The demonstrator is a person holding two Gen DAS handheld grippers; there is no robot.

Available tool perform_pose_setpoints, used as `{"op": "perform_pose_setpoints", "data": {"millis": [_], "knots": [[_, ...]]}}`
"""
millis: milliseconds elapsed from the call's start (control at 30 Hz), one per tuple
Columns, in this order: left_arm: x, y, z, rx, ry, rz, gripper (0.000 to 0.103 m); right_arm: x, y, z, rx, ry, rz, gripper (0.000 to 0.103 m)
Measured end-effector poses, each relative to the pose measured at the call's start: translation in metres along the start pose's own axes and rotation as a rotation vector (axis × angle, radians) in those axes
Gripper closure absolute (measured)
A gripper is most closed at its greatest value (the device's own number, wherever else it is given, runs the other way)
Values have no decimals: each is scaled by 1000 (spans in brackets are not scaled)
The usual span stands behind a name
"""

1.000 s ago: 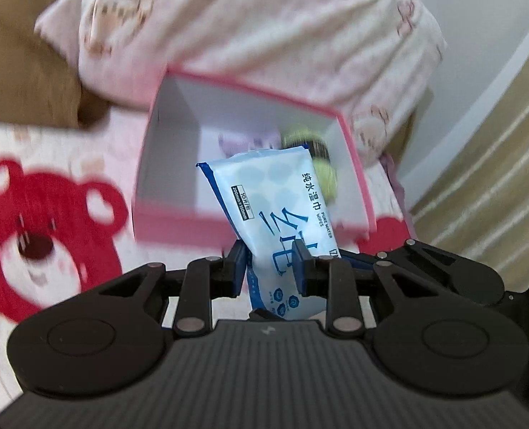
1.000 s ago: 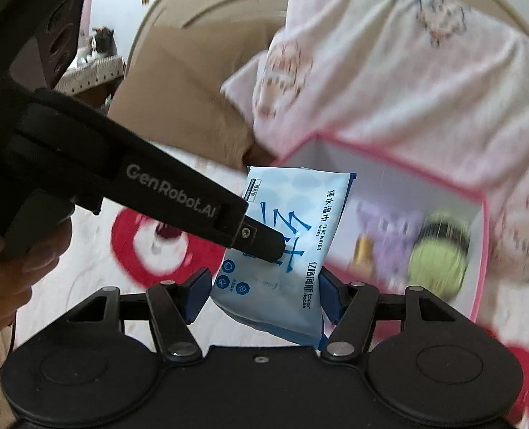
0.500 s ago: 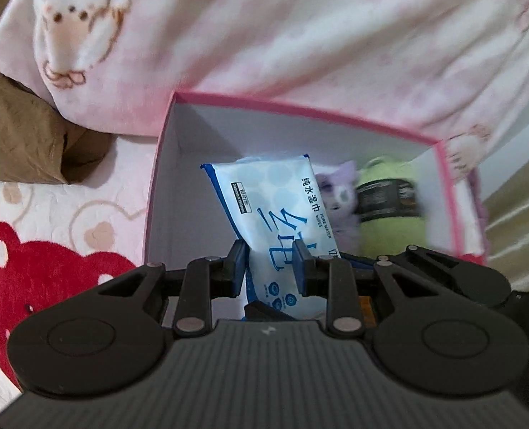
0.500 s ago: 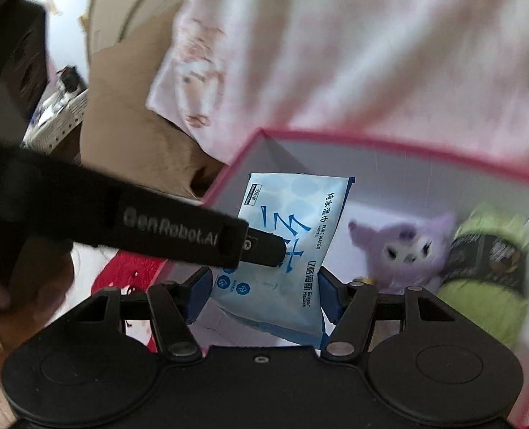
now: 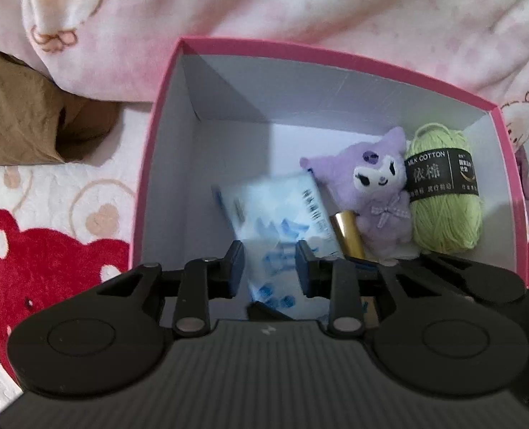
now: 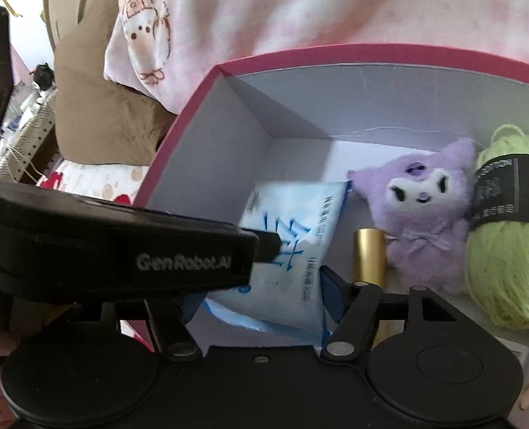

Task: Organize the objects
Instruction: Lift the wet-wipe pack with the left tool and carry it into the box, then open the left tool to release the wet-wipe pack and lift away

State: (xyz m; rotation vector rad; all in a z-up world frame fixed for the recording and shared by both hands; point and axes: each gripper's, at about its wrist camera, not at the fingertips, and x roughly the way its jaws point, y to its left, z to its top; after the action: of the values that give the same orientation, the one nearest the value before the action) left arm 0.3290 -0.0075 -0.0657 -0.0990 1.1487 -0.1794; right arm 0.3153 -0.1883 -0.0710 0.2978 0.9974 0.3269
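My left tool (image 5: 269,266) is over the near edge of the pink box (image 5: 336,53), its fingers spread a little wider than the wet-wipe pack (image 5: 278,221) that shows between them. The pack is blurred; I cannot tell whether the pads touch it. In the right wrist view, a left finger tip (image 6: 268,245) lies against the pack's printed face.

My right tool (image 6: 257,298) has the pack's (image 6: 285,250) lower end between its blue pads; the jaws are partly closed, but the left tool's arm hides one pad, so I cannot tell if they grip.

The pack stands tilted inside the box (image 6: 371,53), low in the left-centre part, its top corner near the purple plush's (image 5: 378,193) ear. A gold cylinder (image 5: 348,234) lies between pack and plush. A green yarn ball (image 5: 443,196) with a black label rests against the plush, at the right wall.

The box sits on a bed cover with a red bear print (image 5: 32,257). A pink blanket (image 5: 300,7) is bunched behind it, and a brown pillow (image 5: 17,114) lies to the left.
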Motion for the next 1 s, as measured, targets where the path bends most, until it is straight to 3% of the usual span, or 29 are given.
{"op": "perform_pose_setpoints", "data": {"millis": [200,567,767,1000], "knots": [[-22,0,-8,-2,-17,-18,64,-35,5,-14,-72,-9,3,31],[-100,-16,-40,85,-78,-67,59,-135,23,-50,-219,-130,-16,31],[-143,-22,-63,117,-58,-74,58,-189,43,-69,-321,-136,-61,31],[-191,-39,-88,180,-56,-96,53,-231,55,-85,-316,-103,-62,31]]}}
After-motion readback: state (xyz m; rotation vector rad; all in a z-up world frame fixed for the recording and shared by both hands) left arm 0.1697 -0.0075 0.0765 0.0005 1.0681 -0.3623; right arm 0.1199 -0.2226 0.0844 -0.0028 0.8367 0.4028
